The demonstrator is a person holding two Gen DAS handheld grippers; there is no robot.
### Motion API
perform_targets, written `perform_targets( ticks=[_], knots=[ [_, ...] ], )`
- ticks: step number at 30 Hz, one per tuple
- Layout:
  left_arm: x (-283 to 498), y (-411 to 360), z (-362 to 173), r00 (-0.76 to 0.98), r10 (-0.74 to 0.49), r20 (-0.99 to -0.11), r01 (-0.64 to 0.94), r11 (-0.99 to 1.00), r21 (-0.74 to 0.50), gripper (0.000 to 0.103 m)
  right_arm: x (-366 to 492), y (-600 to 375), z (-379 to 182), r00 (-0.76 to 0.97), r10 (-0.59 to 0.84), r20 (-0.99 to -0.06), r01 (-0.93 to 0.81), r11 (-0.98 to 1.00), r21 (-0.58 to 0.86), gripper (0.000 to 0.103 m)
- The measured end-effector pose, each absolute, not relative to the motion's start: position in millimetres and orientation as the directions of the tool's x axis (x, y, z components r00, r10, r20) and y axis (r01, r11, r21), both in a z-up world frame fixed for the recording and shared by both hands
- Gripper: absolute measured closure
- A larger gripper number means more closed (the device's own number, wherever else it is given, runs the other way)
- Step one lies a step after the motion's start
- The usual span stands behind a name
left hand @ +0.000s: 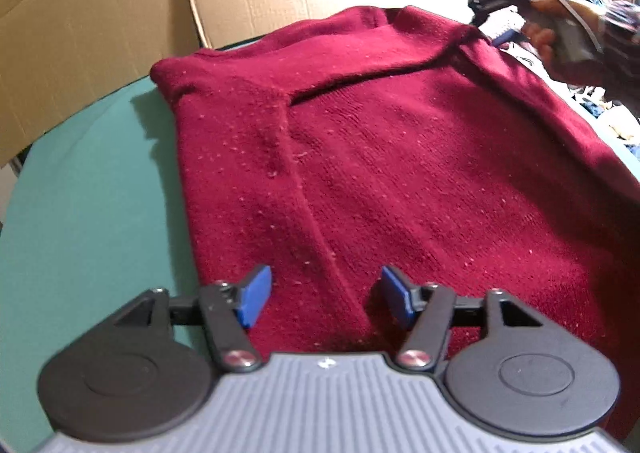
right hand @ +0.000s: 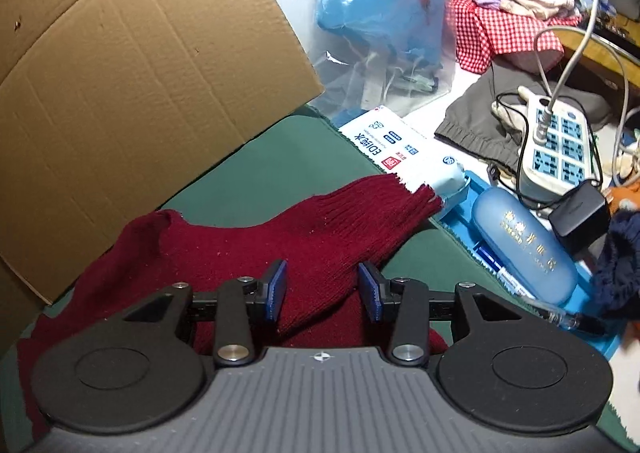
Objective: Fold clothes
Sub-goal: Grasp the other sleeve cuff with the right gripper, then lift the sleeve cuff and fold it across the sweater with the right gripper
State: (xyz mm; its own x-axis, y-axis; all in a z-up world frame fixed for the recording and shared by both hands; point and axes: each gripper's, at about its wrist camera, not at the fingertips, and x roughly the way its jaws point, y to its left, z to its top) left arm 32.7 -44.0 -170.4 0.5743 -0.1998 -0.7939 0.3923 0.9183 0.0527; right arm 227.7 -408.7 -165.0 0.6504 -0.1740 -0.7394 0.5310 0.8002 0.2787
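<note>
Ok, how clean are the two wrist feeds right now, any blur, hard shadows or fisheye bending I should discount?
Left wrist view: the maroon sweater looks soft, the right hand-held gripper at top right is smeared, and the sweater throws a hard shadow on the green table. Right wrist view: sharper, with readable print on the white packet; the cardboard edges bow from the fisheye, and the corners go dark.

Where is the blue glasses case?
In the right wrist view, the case lies at the right in a blue tray, just off the green cloth, below the power strip.
</note>
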Motion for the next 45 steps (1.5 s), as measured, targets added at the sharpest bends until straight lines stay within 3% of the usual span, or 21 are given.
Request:
perform_targets(
  ticks=[4, 14, 21, 27, 31, 35, 38, 41, 44, 45],
  knots=[
    [34.5, -42.4, -170.2, 0.565, -0.211, -0.798, 0.394, 0.918, 0.036, 0.037, 241.2, -388.4, -156.7, 0.634, -0.282, -0.72, 0.508, 0.854, 0.113, 0.089],
    [41.5, -37.5, -151.0, 0.587, -0.239, -0.774, 0.388, 0.922, 0.009, 0.04, 238.3, -363.4, -126.9, 0.707, -0.395, -0.586, 0.444, 0.893, -0.066, 0.09],
    [67.5, -36.3, -136.3, 0.64, -0.22, -0.737, 0.384, 0.921, 0.059, 0.036, 233.9, -357.3, -103.8, 0.749, -0.397, -0.53, 0.436, 0.898, -0.056, 0.09],
    [90.6, -41.8, -161.5, 0.589, -0.213, -0.78, 0.404, 0.913, 0.056, 0.047, 225.5, -371.0, -81.1, 0.774, -0.417, -0.476, 0.47, 0.883, -0.01, 0.095],
    [90.4, -45.8, -173.1, 0.583, -0.214, -0.784, 0.412, 0.909, 0.058, 0.045, 227.7, -389.2, -75.8, 0.774, -0.427, -0.469, 0.495, 0.869, 0.026, 0.098],
    [91.8, -44.3, -170.8, 0.579, -0.224, -0.784, 0.417, 0.907, 0.049, 0.044, 229.8, -400.1, -83.4, 0.764, -0.386, -0.516, 0.484, 0.873, 0.063, 0.097],
    [91.5, -37.2, -163.7, 0.599, -0.228, -0.768, 0.403, 0.914, 0.043, 0.043, 221.6, -407.5, -95.7, 0.754, -0.249, -0.608, 0.44, 0.879, 0.186, 0.09],
    [93.7, -29.3, -164.8, 0.601, -0.214, -0.77, 0.374, 0.927, 0.034, 0.042, 207.4, -398.1, -110.1, 0.712, -0.23, -0.663, 0.439, 0.883, 0.164, 0.087],
    [93.0, -28.5, -169.6, 0.593, -0.207, -0.778, 0.369, 0.929, 0.034, 0.041, 202.4, -392.6, -133.0, 0.653, -0.205, -0.729, 0.421, 0.899, 0.124, 0.071],
    [92.1, -30.5, -171.4, 0.59, -0.205, -0.781, 0.375, 0.926, 0.041, 0.041, 203.4, -393.9, -140.5, 0.632, -0.196, -0.75, 0.423, 0.898, 0.122, 0.071]
  ],
)
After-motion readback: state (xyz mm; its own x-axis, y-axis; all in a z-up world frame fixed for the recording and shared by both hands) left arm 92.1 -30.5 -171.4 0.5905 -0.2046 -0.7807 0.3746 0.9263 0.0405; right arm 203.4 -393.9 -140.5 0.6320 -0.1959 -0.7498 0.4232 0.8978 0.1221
